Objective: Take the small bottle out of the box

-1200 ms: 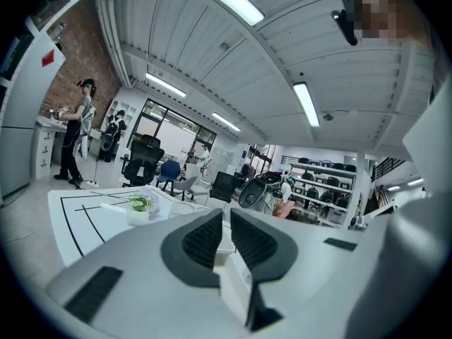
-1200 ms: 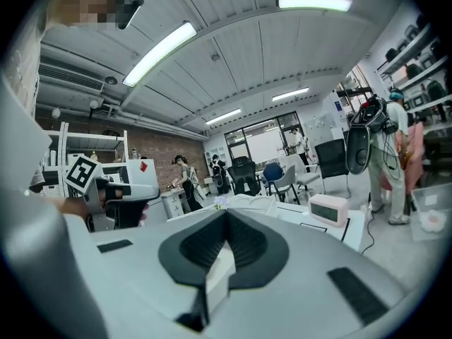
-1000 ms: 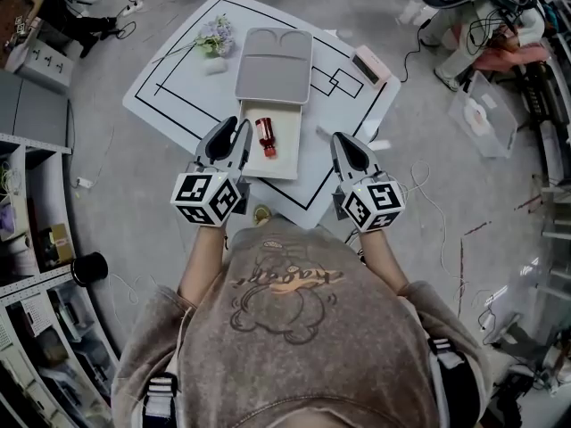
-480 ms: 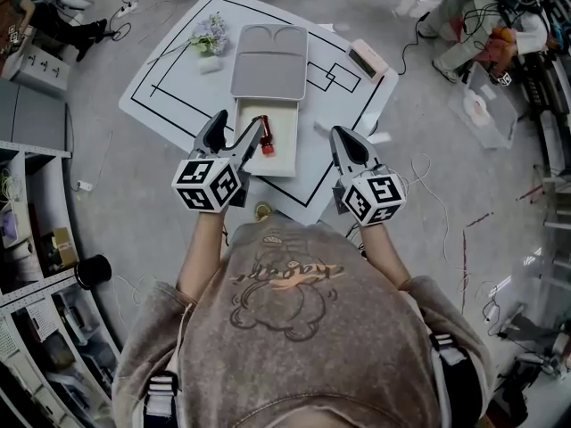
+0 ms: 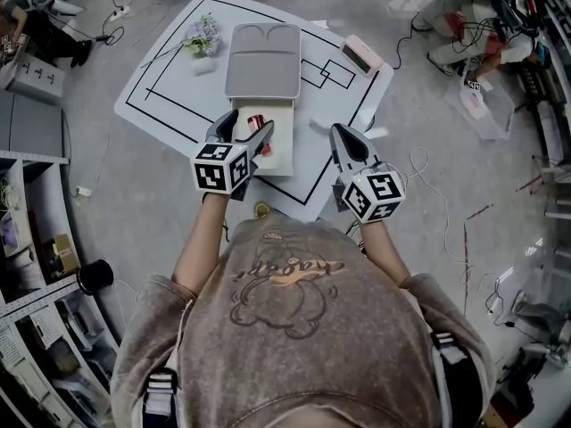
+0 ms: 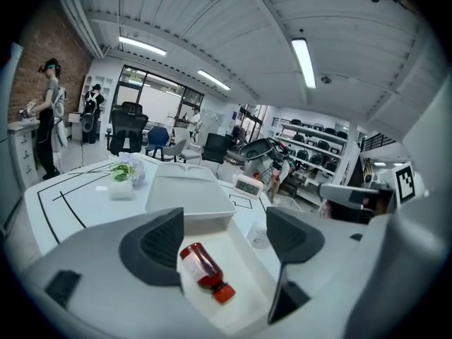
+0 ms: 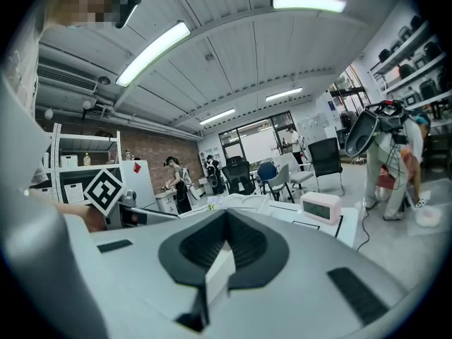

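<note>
A small red bottle (image 5: 255, 120) with a red cap lies on its side in the open white box (image 5: 278, 154). My left gripper (image 5: 245, 128) hangs low over the box's near end. Its jaws have just been opening and now stand wide apart. In the left gripper view the bottle (image 6: 203, 271) lies beyond and below the gripper (image 6: 226, 242), untouched by its pads. My right gripper (image 5: 344, 135) is shut, to the right of the box, with nothing seen in it. In its own view the right gripper (image 7: 224, 249) has its pads together.
The box's grey lid (image 5: 263, 61) lies just behind it on the white table (image 5: 169, 87) marked with black lines. A flower bunch (image 5: 200, 38) sits at the far left, a pink clock (image 5: 360, 56) at the far right, and a small clear object (image 5: 323, 125) beside the box.
My left gripper has opened its jaws, moved forward and sunk toward the box, so the bottle now lies in line with them. The right gripper has stayed put.
</note>
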The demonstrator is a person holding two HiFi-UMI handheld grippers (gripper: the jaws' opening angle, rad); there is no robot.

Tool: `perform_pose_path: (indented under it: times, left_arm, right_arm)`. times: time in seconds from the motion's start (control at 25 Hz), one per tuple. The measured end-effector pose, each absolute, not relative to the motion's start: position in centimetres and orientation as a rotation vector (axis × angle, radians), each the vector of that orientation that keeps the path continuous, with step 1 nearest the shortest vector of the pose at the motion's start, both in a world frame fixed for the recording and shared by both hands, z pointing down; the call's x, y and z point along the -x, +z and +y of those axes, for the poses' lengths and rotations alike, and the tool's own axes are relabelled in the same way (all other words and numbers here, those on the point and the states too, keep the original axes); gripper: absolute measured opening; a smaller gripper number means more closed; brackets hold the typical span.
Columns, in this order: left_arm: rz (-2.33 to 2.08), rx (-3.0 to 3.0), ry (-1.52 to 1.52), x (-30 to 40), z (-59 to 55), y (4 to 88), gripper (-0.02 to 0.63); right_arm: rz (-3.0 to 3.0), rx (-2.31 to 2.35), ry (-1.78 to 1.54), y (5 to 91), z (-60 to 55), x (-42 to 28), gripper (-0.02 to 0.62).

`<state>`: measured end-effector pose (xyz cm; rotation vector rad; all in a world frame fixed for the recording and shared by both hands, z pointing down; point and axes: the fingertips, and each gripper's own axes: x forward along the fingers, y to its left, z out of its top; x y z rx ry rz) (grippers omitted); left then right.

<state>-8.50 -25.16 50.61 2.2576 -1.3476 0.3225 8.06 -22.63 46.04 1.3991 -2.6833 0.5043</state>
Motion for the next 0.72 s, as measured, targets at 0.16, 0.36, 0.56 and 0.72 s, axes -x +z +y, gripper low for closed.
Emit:
perform_pose_path:
  times: [0.16,0.36,0.56,0.72]
  left_arm:
    - [-1.301,-2.272,0.486,7.7,-25.3,53.0,0.359]
    - [-1.261,-2.246,0.623,7.2,-25.6,55.6,0.359]
    - [-1.237,-2.199,0.751,7.1,-25.9,58.0,0.359]
    - [-1.222,-2.167,0.894,7.3,-26.1,59.7,0.359]
  right_arm:
    - [-2.673,-1.414,0.507,46.2,-22.6,-8.3,-0.005]
    - [-2.653,-1.441,0.514,46.5,-22.5,-9.1,-0.005]
    - [-2.637,-1.471,0.517,46.6,-22.4,-9.8,-0.004]
    - [-2.624,-1.491,0.520,46.7,-22.4,-10.3,-0.005]
